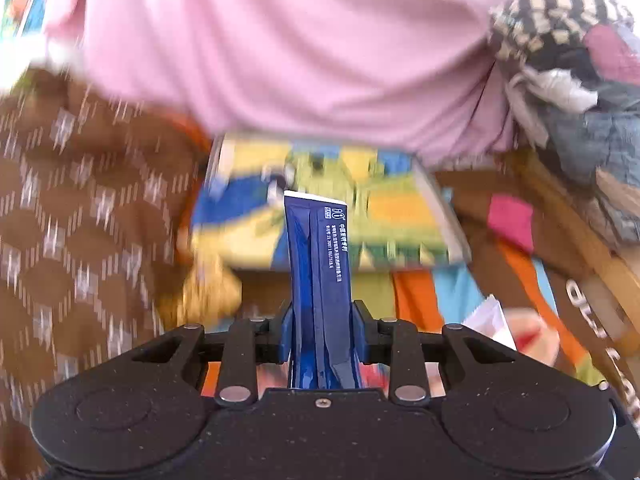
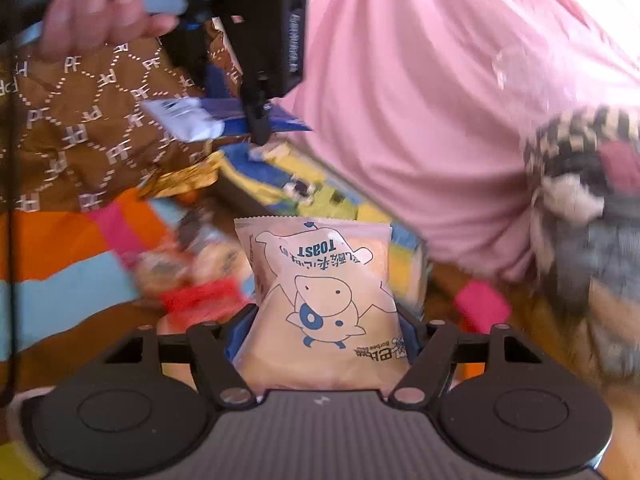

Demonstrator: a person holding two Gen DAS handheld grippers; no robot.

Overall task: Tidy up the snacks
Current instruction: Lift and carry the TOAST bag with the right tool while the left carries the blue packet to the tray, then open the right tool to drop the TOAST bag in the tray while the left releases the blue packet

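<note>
My left gripper [image 1: 322, 320] is shut on a narrow dark blue snack packet [image 1: 316, 252] that stands upright between its fingers, white seal at the top. In the right wrist view the same left gripper [image 2: 260, 128] hangs at upper left, held by a hand [image 2: 96, 20], with the blue packet [image 2: 200, 118] sticking out sideways. My right gripper [image 2: 320, 332] is shut on a pale pink toast packet [image 2: 324, 296] printed with a blue cartoon cow. Below both lies a colourful picture box [image 1: 340, 216], also visible as the box [image 2: 320, 196] behind the toast packet.
A brown patterned bag [image 1: 72, 208] fills the left side; the same bag [image 2: 92, 128] shows in the right view. Pink cloth [image 1: 280, 48] hangs across the top. Loose snack packets [image 2: 200, 280] lie on a striped orange and blue mat [image 2: 68, 260]. A striped fabric bundle [image 1: 560, 40] sits at right.
</note>
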